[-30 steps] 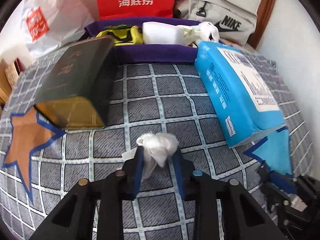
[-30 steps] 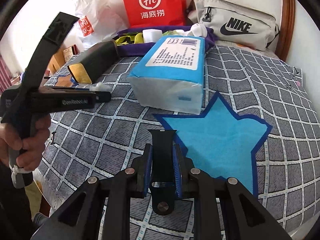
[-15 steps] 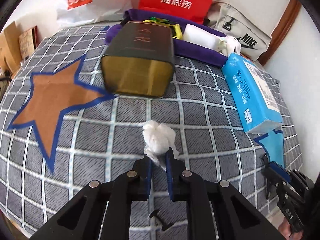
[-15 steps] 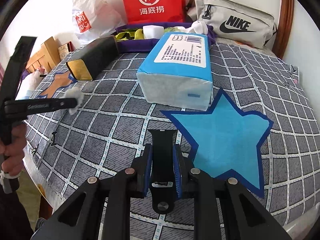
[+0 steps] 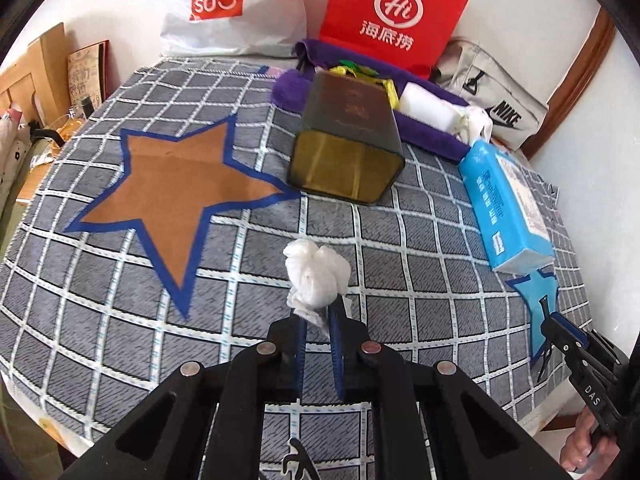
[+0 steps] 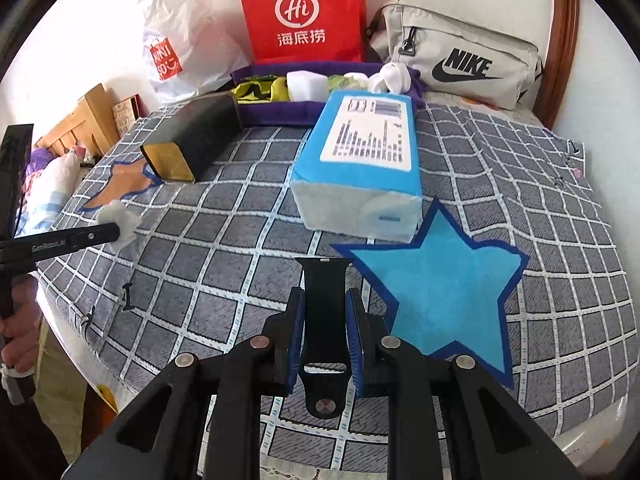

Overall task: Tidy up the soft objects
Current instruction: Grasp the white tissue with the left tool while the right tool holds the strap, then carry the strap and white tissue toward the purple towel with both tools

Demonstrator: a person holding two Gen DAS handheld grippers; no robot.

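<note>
Left gripper (image 5: 318, 318) clamped on tissue wad (image 5: 316, 278), lifted above checked cloth (image 5: 400, 280) toward its near edge, right gripper (image 6: 323, 312) clamped on black strap (image 6: 323, 304), beside blue star (image 6: 436, 292).

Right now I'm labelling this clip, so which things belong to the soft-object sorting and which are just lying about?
In the job:
crumpled tissue in left gripper
black strap in right gripper
brown star
blue star

Lying about:
tissue pack
dark tin
red bag
Nike pouch
</note>
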